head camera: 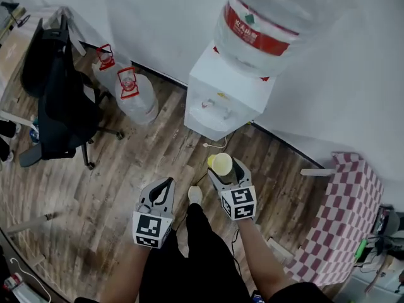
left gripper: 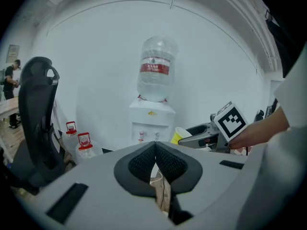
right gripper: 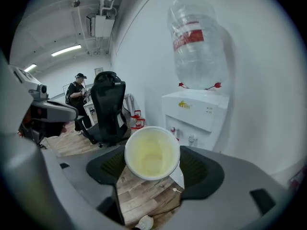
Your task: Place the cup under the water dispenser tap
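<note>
Yellow with a pale rim, the cup point(head camera: 221, 163) sits clamped in the right hand-held gripper point(head camera: 222, 168) in the head view, held above the wooden floor point(head camera: 120, 188) and just short of the white water dispenser point(head camera: 221, 96), whose upturned bottle point(head camera: 271, 24) fills the top of the frame. The left hand-held gripper point(head camera: 165, 185) hangs lower and to the left, carrying nothing. Two red-capped jugs point(head camera: 137, 96) stand by the wall left of the dispenser, with a black office chair point(head camera: 60, 100) beyond them. In the left gripper view, that gripper's jaws are pressed together with nothing between them. Past them the dispenser stands against the wall with its two taps point(left gripper: 149, 137), and the cup is off to their right, apart from them. In the right gripper view, the jaws grip the cup on both sides, its open mouth in plain sight with nothing inside. The taps lie behind it, not touching it.
</note>
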A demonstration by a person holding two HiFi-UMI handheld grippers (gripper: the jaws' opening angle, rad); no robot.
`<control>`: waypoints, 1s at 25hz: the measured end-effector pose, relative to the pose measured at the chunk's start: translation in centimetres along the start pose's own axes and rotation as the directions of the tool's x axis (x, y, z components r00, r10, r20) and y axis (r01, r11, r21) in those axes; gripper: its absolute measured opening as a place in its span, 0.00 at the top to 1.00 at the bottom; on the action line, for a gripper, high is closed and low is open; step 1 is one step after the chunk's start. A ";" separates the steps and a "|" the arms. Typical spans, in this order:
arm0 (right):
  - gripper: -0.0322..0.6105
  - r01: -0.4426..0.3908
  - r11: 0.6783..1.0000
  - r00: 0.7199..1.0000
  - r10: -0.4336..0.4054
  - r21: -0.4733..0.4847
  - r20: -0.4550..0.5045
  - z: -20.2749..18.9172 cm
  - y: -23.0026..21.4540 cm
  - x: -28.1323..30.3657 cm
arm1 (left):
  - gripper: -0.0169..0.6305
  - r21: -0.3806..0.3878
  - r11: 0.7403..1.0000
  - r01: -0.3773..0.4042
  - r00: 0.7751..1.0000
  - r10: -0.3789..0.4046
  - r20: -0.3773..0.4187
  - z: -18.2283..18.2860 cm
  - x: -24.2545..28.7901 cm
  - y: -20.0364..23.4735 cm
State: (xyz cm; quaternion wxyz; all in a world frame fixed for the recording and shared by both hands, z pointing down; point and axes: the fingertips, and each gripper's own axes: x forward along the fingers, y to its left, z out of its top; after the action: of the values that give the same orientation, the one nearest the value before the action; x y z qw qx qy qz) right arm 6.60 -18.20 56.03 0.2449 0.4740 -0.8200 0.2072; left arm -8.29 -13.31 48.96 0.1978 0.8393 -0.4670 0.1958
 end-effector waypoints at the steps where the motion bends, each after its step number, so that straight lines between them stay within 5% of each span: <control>1: 0.39 -0.006 1.000 1.000 0.006 -0.010 -0.005 -0.1 -0.8 1.5 | 0.95 -0.002 1.000 -0.006 1.000 0.006 -0.005 -0.2 1.5 0.2; 11: 0.39 0.031 0.999 0.999 -0.032 -0.032 -0.038 -4.9 -7.5 14.4 | 0.95 -0.018 0.999 -0.046 0.998 0.045 -0.044 -3.7 11.6 2.2; 25: 0.39 0.241 0.970 0.969 -0.239 0.035 -0.054 -11.6 -16.0 26.0 | 0.95 -0.066 0.997 -0.047 0.997 0.043 -0.070 -7.8 21.7 3.7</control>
State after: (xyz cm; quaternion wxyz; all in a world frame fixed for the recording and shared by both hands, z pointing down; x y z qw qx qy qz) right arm 11.84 -36.58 82.46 0.2787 0.5695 -0.7457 0.2047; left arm -2.00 -26.38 67.23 0.2376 0.8142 -0.4851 0.2130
